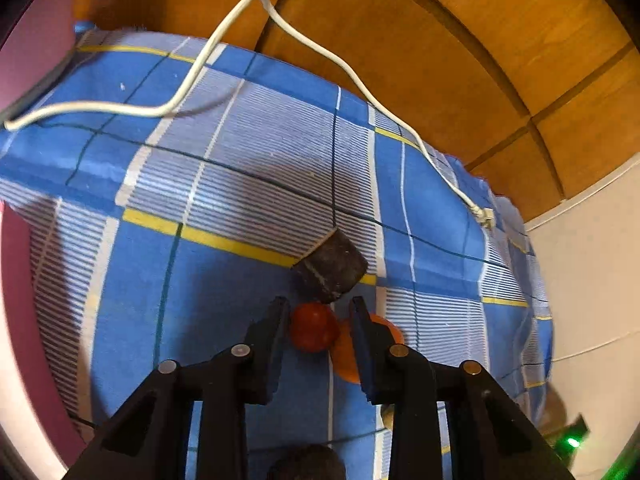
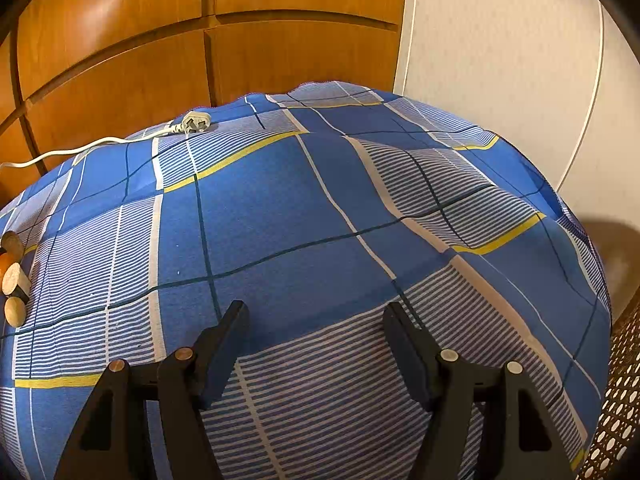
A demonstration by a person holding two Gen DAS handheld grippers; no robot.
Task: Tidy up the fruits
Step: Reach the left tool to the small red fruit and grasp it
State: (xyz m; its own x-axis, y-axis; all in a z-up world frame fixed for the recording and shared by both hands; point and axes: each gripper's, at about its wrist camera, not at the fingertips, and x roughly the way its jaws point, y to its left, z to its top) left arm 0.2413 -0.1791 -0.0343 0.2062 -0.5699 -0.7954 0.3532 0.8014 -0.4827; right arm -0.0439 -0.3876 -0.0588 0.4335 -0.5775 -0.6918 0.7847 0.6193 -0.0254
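A small round red fruit [image 1: 314, 330] lies on the blue checked cloth [image 1: 224, 184] between the fingers of my left gripper [image 1: 320, 314]. The jaws stand narrow around it. The left pad touches the fruit, while a thin gap shows at the right pad. An orange round piece [image 1: 346, 354] lies just behind, partly hidden by the right finger. A dark cylinder [image 1: 330, 270] sits just beyond the fingertips. My right gripper [image 2: 316, 316] hovers open over bare cloth [image 2: 280, 220] with nothing between its fingers. Several tan-faced pieces [image 2: 15, 280] and a bit of orange sit at that view's left edge.
A white cable [image 1: 280, 20] runs across the far side of the cloth and ends in a plug [image 2: 196, 123]. Wooden panels [image 2: 280, 52] and a white wall [image 2: 500, 60] stand behind. A woven cane surface [image 2: 616, 420] shows at the right. Another dark object [image 1: 308, 460] lies under the left gripper.
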